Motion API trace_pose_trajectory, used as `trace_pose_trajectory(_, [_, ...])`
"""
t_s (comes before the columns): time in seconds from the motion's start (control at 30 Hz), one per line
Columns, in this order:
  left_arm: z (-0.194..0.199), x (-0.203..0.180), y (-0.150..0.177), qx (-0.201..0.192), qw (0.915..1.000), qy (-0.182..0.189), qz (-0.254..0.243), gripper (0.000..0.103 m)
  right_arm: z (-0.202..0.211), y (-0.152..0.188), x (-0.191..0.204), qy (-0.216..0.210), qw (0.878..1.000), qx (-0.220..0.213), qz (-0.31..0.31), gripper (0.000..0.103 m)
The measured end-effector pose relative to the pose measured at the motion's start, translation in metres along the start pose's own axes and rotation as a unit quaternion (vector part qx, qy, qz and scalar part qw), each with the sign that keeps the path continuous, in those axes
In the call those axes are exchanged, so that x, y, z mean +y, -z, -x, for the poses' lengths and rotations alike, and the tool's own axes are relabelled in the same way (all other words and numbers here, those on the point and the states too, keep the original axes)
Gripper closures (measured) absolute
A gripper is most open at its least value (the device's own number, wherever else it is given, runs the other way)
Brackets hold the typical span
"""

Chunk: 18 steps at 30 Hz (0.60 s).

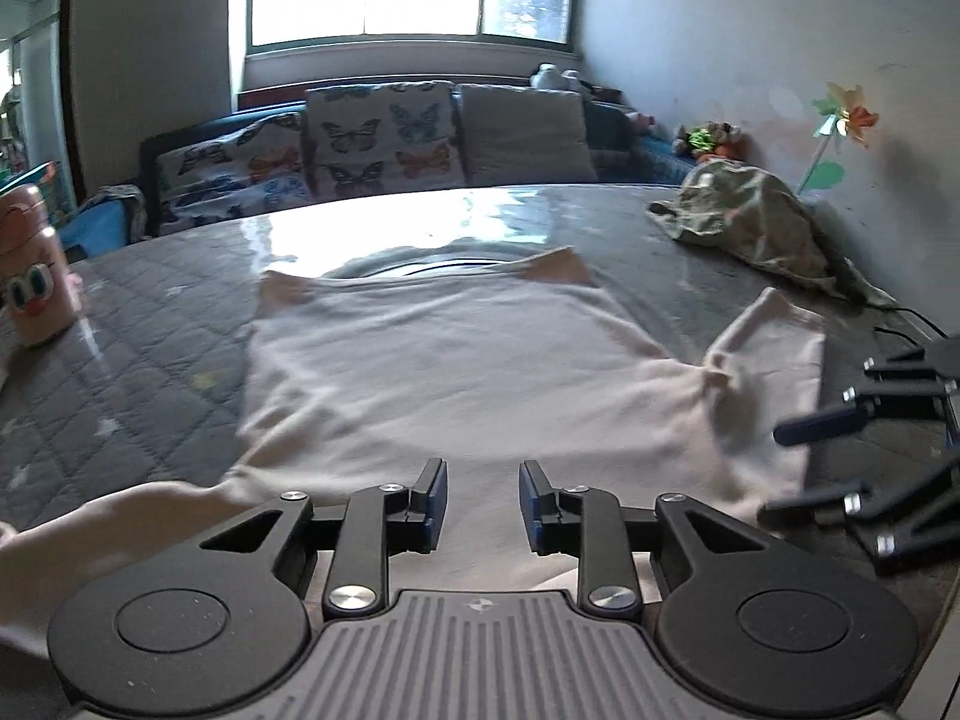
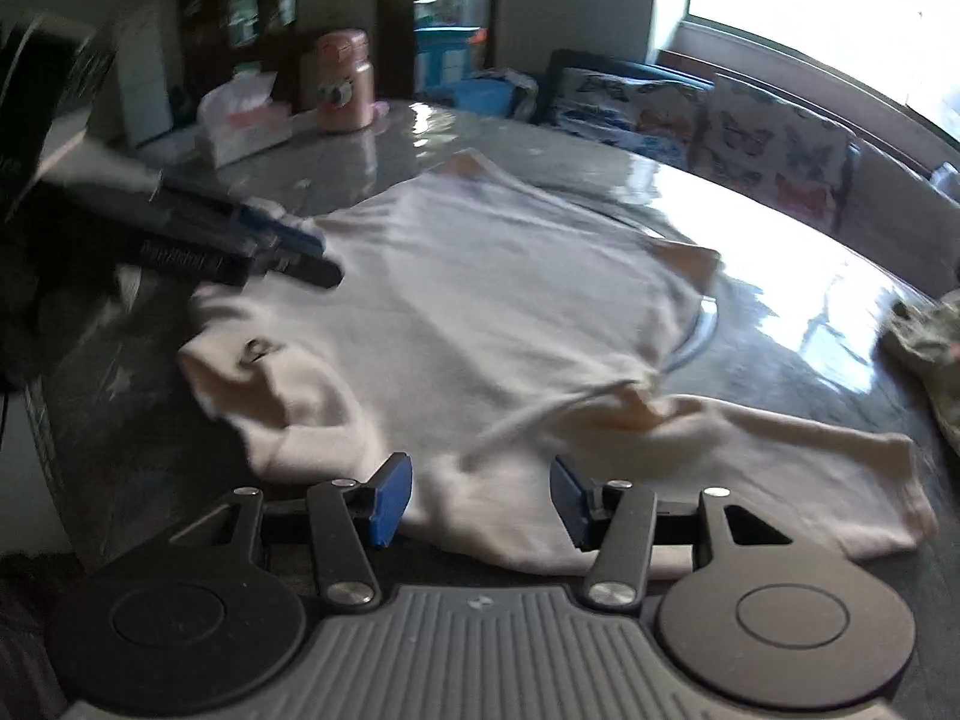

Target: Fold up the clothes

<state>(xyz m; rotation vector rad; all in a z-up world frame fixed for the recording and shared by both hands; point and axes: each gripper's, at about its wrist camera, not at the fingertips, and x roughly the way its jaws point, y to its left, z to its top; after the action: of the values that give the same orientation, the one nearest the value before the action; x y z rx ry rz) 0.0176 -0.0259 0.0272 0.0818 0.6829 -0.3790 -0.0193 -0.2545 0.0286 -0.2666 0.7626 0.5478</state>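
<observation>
Between the blue pads of the left gripper [image 1: 483, 501] a narrow gap is seen, with nothing clamped; the pale garment [image 1: 456, 372] lies flat below and ahead of the jaws, untouched by the pads as far as can be told. Just beyond the jaws the body of the garment is spread across the grey quilted table [image 1: 150, 324], and one sleeve [image 1: 774, 348] is laid out to the right of them. Near that sleeve the right gripper [image 1: 780, 468] is seen from the side, its fingers apart.

From the right wrist view, the right gripper [image 2: 481, 501] is held with its jaws parted wider, the garment [image 2: 480, 276] passing beneath the gap and no cloth pinched. A sleeve [image 2: 810, 456] is stretched to the right of these jaws, and a loose cord [image 2: 540, 414] lies just ahead of them. Further to the left, the left gripper [image 2: 312, 252] is seen blurred above the cloth's far edge. Beyond it a tissue box [image 2: 246, 126] and a pink bottle [image 2: 342, 84] stand on the table. Far to the right a crumpled greenish cloth [image 1: 756, 222] is heaped.
</observation>
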Motion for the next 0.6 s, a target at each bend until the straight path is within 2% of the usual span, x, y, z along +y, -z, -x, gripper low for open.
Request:
trace_pose_trajectory(0.13, [-0.010,-0.021,-0.001,0.006,0.9996,0.026,-0.012,0.074,0.004,0.005,-0.031,0.041,0.998,-0.006,-0.044,0.052])
trace_pose_trajectory(0.3, [-0.020,-0.047,0.003,0.017,0.9975,0.057,-0.039,0.074,0.004,0.016,-0.071,0.088,0.990,-0.015,-0.109,0.054])
trace_pose_trajectory(0.6, [-0.028,-0.065,0.013,0.036,0.9947,0.070,-0.066,0.070,0.004,0.034,-0.129,0.161,0.971,-0.018,-0.174,0.055])
